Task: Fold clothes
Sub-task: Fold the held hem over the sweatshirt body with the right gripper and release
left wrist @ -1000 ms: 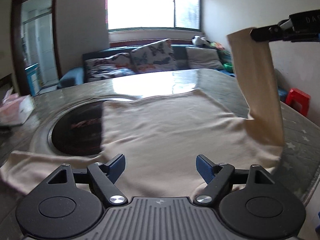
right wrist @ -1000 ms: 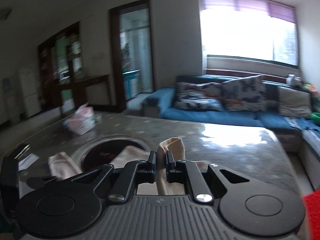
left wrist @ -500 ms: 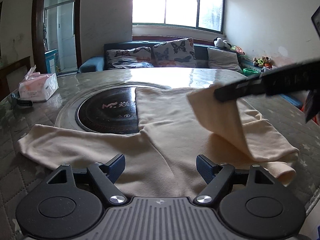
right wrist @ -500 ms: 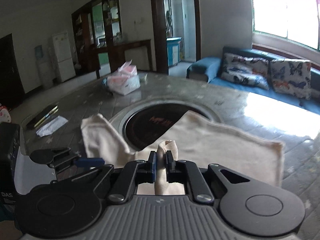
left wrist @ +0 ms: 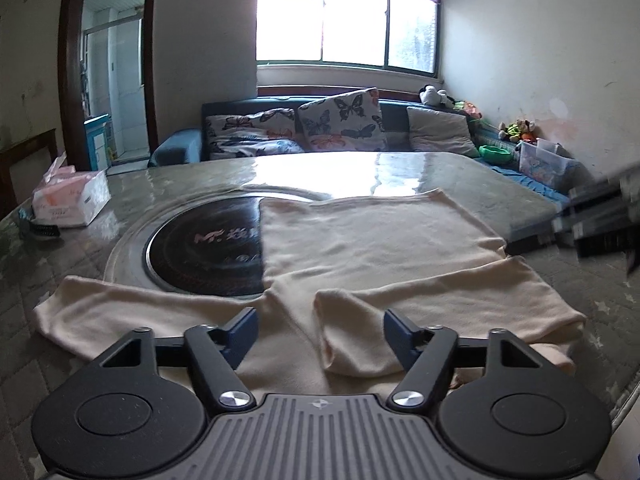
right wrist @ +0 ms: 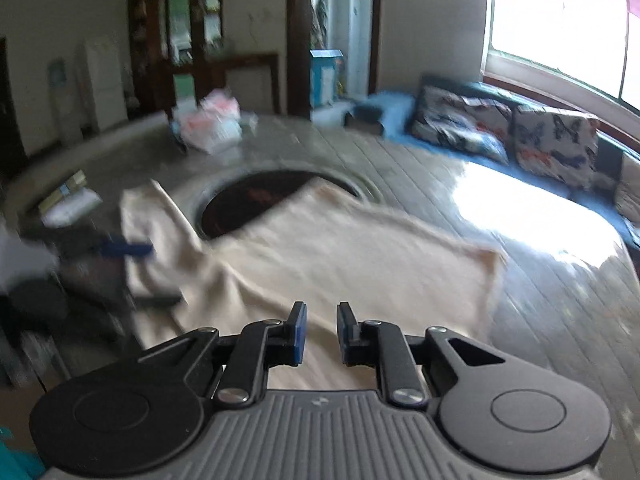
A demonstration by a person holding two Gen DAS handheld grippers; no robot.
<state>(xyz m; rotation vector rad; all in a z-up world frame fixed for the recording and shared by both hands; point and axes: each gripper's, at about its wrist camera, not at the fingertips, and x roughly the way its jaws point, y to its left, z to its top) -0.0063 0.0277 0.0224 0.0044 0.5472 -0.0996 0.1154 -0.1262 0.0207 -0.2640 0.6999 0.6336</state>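
A cream long-sleeved top [left wrist: 372, 240] lies flat on the round table, partly over the dark hotplate [left wrist: 204, 252]. Its right sleeve [left wrist: 440, 304] is folded across the body; its left sleeve [left wrist: 120, 312] stretches out to the left. My left gripper [left wrist: 320, 328] is open and empty, low over the near edge of the top. My right gripper [right wrist: 320, 332] is open with a narrow gap and empty, above the top [right wrist: 340, 252]; it shows blurred at the right edge of the left wrist view [left wrist: 592, 220].
A pink tissue box [left wrist: 72, 200] stands at the table's left side. Papers [right wrist: 68, 200] lie near the table's edge. A blue sofa with butterfly cushions [left wrist: 340, 128] stands behind the table. The table [left wrist: 360, 168] is glossy.
My right gripper has let go of the right sleeve, which now lies folded across the body. The right gripper has opened and drawn back to the right. The left gripper has hardly moved.
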